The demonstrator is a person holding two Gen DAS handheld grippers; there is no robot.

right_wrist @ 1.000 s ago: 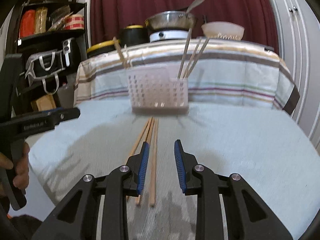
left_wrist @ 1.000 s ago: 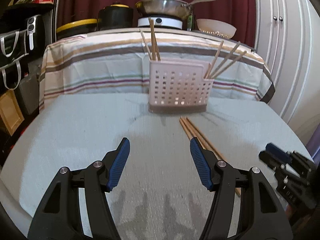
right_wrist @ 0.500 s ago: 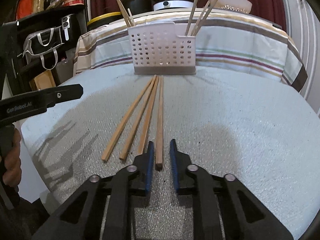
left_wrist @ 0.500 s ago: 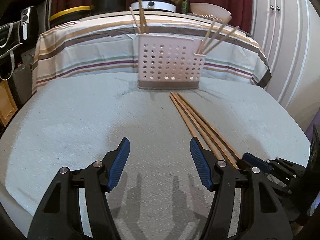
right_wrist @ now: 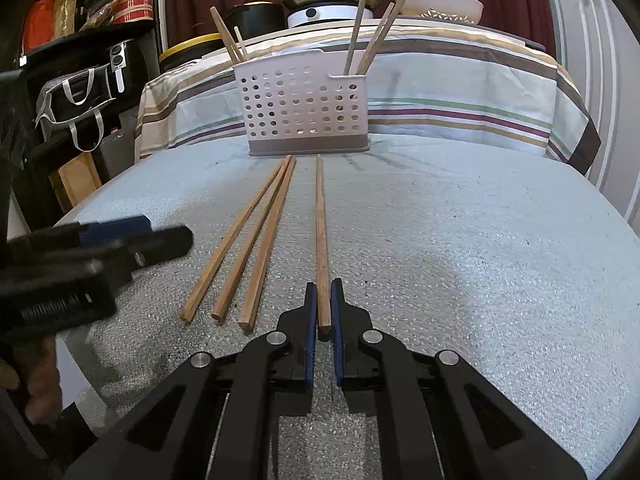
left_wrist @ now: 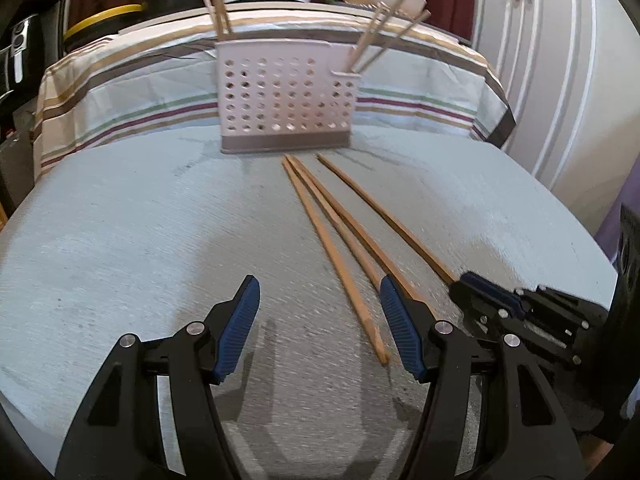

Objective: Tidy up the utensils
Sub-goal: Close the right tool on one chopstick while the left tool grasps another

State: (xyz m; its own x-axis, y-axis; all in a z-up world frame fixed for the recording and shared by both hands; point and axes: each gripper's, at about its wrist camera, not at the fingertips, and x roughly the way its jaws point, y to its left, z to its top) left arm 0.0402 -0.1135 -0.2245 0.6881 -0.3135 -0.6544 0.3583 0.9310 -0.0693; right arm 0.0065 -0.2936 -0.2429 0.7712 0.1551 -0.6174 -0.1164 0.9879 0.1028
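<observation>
A perforated pale pink utensil basket stands at the table's far side with several chopsticks upright in its end compartments. Wooden chopsticks lie in front of it. My right gripper is closing tight on the near end of the rightmost chopstick, pads pressing on it, the stick still flat on the table. Three more chopsticks lie fanned to its left. My left gripper hovers open low over their near ends, touching none.
The table has a grey-blue textured cover. Behind it a striped cloth drapes a counter with a pan, pots and a bowl. A dark shelf with bags stands left, white cabinet doors right. A hand holds the left gripper.
Both grippers sank toward the table. The right jaws went from partly open to closed on the rightmost chopstick, which now lies apart from the other three. The left gripper moved toward the chopsticks.
</observation>
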